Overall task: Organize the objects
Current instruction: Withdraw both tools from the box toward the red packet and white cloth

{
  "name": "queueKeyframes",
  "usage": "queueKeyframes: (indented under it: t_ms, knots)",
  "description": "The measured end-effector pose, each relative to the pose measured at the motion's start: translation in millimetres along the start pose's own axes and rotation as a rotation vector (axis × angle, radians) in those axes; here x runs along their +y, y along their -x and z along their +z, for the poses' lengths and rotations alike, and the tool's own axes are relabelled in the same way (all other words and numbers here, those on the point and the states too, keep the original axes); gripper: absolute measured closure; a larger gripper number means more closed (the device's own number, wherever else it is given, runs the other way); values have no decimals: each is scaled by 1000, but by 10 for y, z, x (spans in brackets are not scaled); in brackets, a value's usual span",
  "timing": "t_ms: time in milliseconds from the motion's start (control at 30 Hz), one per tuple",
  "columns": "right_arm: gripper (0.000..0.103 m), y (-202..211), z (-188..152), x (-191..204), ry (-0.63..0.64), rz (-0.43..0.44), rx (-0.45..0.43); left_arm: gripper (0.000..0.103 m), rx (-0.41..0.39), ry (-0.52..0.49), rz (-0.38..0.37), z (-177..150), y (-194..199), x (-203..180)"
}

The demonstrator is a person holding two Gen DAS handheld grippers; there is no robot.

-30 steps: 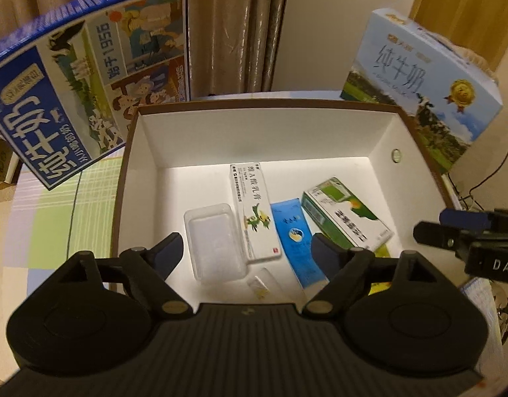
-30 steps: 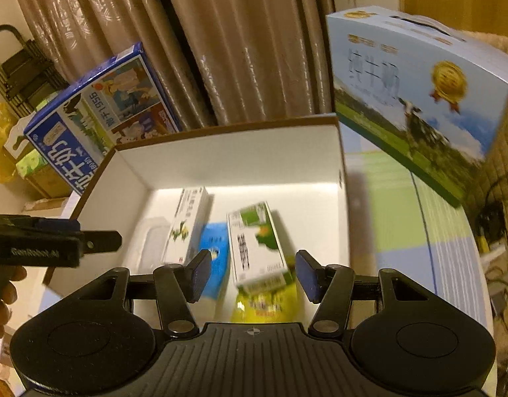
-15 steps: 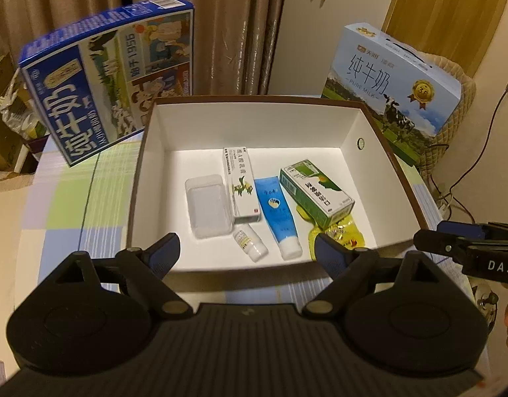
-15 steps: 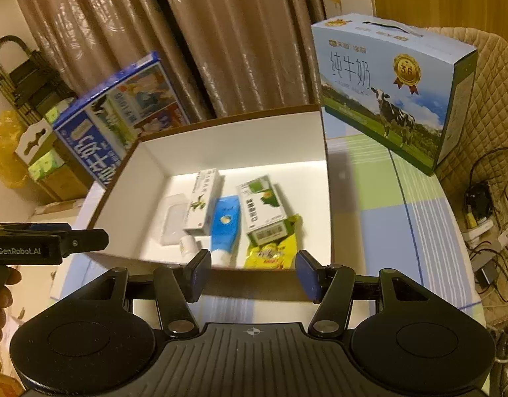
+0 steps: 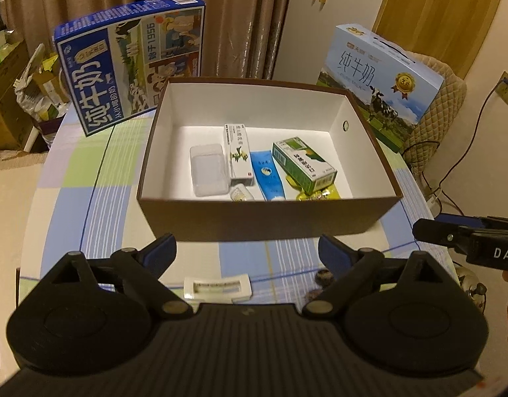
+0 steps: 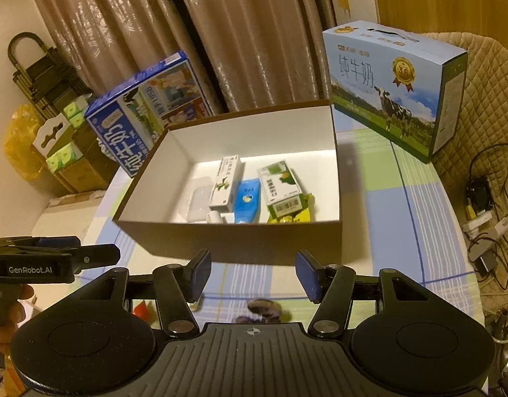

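A brown box (image 5: 267,221) with a white inside stands on the checked table; the right wrist view shows the same box (image 6: 230,241). In it lie a clear plastic case (image 5: 209,168), a white medicine box (image 5: 237,150), a blue tube (image 5: 266,175), a green-and-white box (image 5: 303,163), a yellow packet (image 5: 320,195) and a small white bottle (image 5: 241,194). My left gripper (image 5: 247,248) hangs in front of the box with its jaws opening and nothing between them. My right gripper (image 6: 254,264) is open beside it, also holding nothing.
A flat white item (image 5: 217,286) and a small dark object (image 5: 323,276) lie on the table near the front edge. A dark-blue milk carton (image 5: 131,63) and a light-blue one (image 5: 383,82) stand behind the box. Cables and plugs (image 6: 485,225) lie at the right.
Both grippers have drawn back and risen from over the box, so its front wall and the table before it now show. The left jaws stand a little wider.
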State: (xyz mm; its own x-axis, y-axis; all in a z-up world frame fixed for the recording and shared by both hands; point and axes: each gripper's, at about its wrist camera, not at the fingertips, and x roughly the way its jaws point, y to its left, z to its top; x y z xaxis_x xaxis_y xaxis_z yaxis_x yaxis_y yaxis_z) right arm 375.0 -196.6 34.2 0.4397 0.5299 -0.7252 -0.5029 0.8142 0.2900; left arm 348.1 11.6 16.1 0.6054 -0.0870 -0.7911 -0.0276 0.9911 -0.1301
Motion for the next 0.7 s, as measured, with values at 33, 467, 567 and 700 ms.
queueKeyframes:
  t_ms: [33, 467, 567, 700]
  knots:
    - [49, 26, -24, 15, 5, -1, 0, 12, -1, 0, 2, -28, 31, -5]
    - [49, 260, -324, 155, 41, 11, 24, 12, 4, 4, 20, -421, 307, -63]
    - [49, 289, -381, 164, 46, 14, 29, 12, 4, 5, 30, -509, 355, -52]
    - [49, 304, -470, 161, 50, 10, 42, 12, 10, 10, 49, -641, 395, -22]
